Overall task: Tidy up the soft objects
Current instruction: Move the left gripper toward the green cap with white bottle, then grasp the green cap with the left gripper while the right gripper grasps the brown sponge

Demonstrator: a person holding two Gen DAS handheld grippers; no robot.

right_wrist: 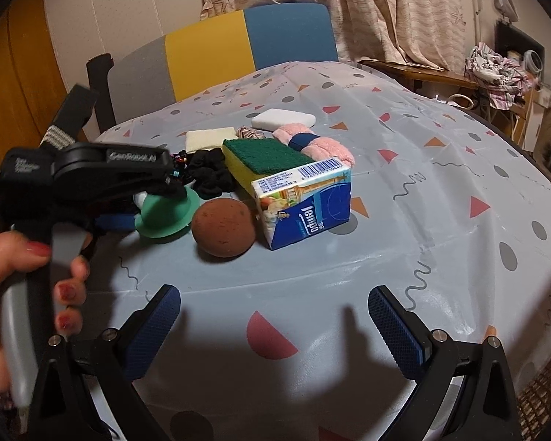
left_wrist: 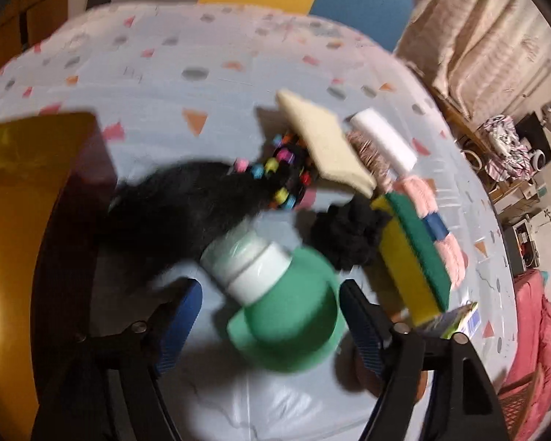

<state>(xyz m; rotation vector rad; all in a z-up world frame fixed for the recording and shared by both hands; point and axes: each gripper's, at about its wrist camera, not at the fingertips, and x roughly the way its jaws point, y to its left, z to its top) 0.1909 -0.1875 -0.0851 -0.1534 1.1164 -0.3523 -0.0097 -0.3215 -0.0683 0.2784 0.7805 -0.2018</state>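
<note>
Left gripper [left_wrist: 272, 316] jaws wide, straddling the green sponge applicator [left_wrist: 294, 312] without pressing it; applicator lies on the table just beside the brown ball [right_wrist: 224, 228], likely set there to join the group; right gripper [right_wrist: 275, 327] open, empty, nearer the camera than the ball.

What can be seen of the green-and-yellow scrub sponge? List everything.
The scrub sponge is a rectangular block: a thick, soft-looking yellow foam body topped by a dark green, rough scouring layer. It lies flat on the patterned tablecloth, green side up. The Tempo tissue pack sits against its near end, the pink towel roll lies along its right side, and the black scrunchie sits at its left. No hand-held gripper touches it.
</note>
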